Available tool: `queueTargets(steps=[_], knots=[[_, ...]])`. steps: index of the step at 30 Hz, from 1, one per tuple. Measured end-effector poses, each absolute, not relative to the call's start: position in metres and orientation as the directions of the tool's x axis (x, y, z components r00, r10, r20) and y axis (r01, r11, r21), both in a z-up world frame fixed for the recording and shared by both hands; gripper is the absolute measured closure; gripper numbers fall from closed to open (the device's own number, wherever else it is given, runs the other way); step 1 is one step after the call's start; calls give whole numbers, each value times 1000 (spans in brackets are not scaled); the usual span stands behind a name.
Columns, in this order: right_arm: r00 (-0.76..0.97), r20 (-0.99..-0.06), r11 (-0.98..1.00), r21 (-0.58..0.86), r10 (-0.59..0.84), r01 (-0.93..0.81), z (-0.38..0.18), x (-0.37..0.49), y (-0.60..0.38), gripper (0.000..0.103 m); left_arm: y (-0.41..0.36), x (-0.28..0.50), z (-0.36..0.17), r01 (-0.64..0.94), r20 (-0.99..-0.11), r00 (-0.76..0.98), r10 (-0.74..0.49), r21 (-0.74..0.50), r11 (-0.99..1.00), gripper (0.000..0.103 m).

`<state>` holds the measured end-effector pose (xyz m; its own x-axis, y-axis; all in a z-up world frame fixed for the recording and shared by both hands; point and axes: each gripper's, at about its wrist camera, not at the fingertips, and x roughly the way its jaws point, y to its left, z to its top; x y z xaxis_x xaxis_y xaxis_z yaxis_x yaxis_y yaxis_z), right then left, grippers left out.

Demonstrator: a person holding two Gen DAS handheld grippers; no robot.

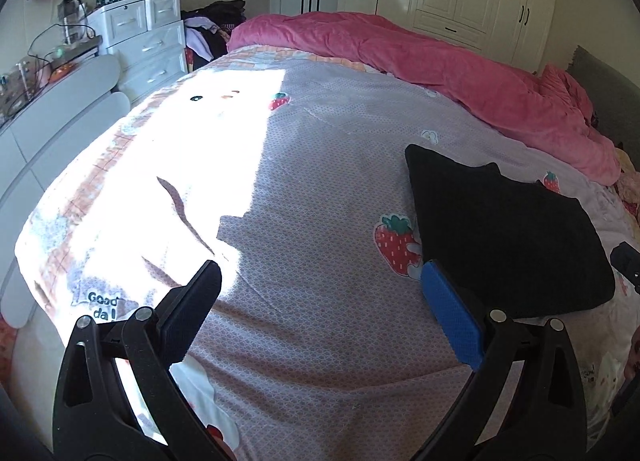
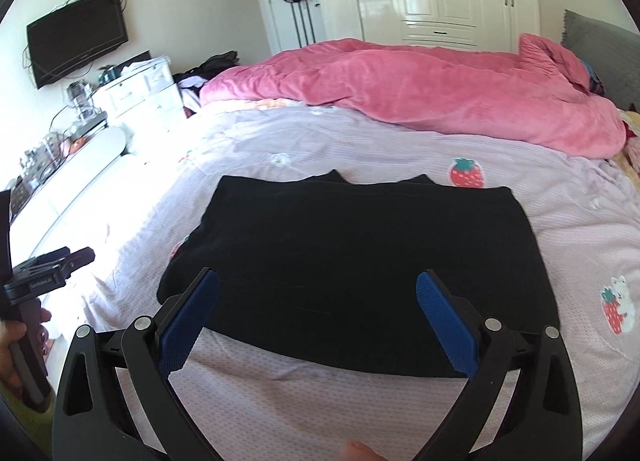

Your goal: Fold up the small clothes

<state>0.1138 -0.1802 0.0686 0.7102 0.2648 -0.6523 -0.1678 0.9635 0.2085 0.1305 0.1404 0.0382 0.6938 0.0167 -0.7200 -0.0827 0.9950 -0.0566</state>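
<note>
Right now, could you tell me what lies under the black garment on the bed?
The black garment lies flat on the lilac strawberry-print bedsheet, which shows all around it. A strawberry print sits at its left edge. Whatever is beneath the cloth is covered.

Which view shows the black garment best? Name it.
Right wrist view: the black garment lies whole and centred on the bed sheet, ahead of the open right gripper. The left wrist view catches it only obliquely at the right edge.
</note>
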Motion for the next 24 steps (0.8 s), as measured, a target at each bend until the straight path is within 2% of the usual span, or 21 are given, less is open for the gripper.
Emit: queueTargets(steps=[24], knots=[[607,-730,935,128,314,-329,27,131,-88,5,173,166,13,-136,-758,651,52,-49,990,10]])
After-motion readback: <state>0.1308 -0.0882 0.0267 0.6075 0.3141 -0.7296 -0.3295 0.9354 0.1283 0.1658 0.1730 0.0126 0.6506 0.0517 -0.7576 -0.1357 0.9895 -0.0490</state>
